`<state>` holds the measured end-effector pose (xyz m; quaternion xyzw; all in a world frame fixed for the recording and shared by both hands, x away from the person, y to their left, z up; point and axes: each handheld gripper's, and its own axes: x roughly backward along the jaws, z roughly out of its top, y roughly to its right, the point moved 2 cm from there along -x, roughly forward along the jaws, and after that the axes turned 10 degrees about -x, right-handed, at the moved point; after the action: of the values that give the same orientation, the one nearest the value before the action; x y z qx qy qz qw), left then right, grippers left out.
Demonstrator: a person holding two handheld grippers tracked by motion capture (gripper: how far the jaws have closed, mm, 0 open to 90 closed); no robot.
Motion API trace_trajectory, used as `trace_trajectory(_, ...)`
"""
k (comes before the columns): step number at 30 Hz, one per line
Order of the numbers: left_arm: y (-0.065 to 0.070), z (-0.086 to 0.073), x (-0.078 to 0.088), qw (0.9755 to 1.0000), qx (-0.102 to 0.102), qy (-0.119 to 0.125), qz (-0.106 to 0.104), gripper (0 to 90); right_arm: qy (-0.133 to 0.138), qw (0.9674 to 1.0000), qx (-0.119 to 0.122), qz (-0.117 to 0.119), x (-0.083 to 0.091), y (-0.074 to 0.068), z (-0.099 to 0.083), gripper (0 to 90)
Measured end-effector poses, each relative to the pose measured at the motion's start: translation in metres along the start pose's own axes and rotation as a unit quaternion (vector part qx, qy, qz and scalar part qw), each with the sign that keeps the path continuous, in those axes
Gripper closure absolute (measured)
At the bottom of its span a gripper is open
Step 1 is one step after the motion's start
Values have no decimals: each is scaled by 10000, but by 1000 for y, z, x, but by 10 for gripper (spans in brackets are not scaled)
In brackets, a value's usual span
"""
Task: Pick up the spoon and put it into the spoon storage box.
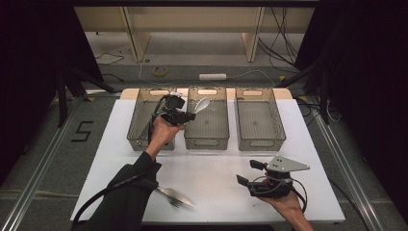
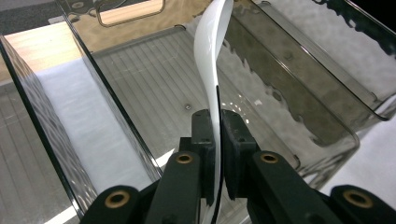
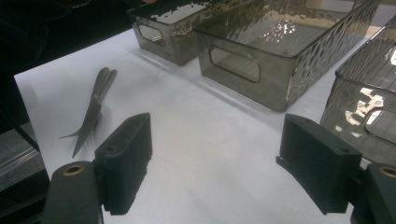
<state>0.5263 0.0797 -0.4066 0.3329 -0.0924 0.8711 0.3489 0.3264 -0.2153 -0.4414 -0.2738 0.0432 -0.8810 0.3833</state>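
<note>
- Left gripper point(image 1: 186, 116): you hold it raised over the near half of the bins, at the wall between the left and middle ones, with its jaws pressed tight on the handle of a white plastic spoon point(image 1: 201, 104). In the left gripper view the black pads point(image 2: 204, 140) clamp the thin handle from both sides.
- White plastic spoon point(image 2: 210, 51): held on edge, handle in the jaws, bowl end rising away from them and curving over the middle bin. It hangs above the bin floor; you cannot tell from the frames whether it touches any wall.
- Middle smoked transparent plastic bin point(image 1: 207, 139): rectangular, ribbed floor, cut-out handle at each short end. It stands in the centre of a row of three.
- Left smoked transparent plastic bin point(image 1: 136, 126): same make, just beside the middle one, partly behind your left hand.
- Right smoked transparent plastic bin point(image 1: 260, 140): same make, set a little apart from the middle bin.
- Right gripper point(image 1: 249, 173): you hold it low over the near right part of the table, jaws spread wide with nothing between them. In the right gripper view the two pads point(image 3: 126, 158) stand well apart over bare sheet.
- Metal fork point(image 1: 174, 197): lies flat on the near part of the sheet, just beside your left sleeve, well apart from both grippers.
- White sheet-covered table point(image 1: 216, 168): carries the bins at the far side and the fork near you.
</note>
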Motion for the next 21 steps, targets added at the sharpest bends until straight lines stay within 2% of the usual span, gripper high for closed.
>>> trace_trajectory(3,0,4,-4,10000,24,2,31,841,-10,10000,-1,6,0,0,0,262)
trace_trajectory(6,1,7,-9,9999,132,63,-63,841,-18,10000,-3,2,-1,0,0,262)
trace_trajectory(9,6,8,-15,10000,-8,-41,1,840,-4,10000,-2,13,0,0,0,262)
trace_trajectory(21,6,8,-26,9999,115,-98,58,838,16,10000,12,25,0,0,0,263)
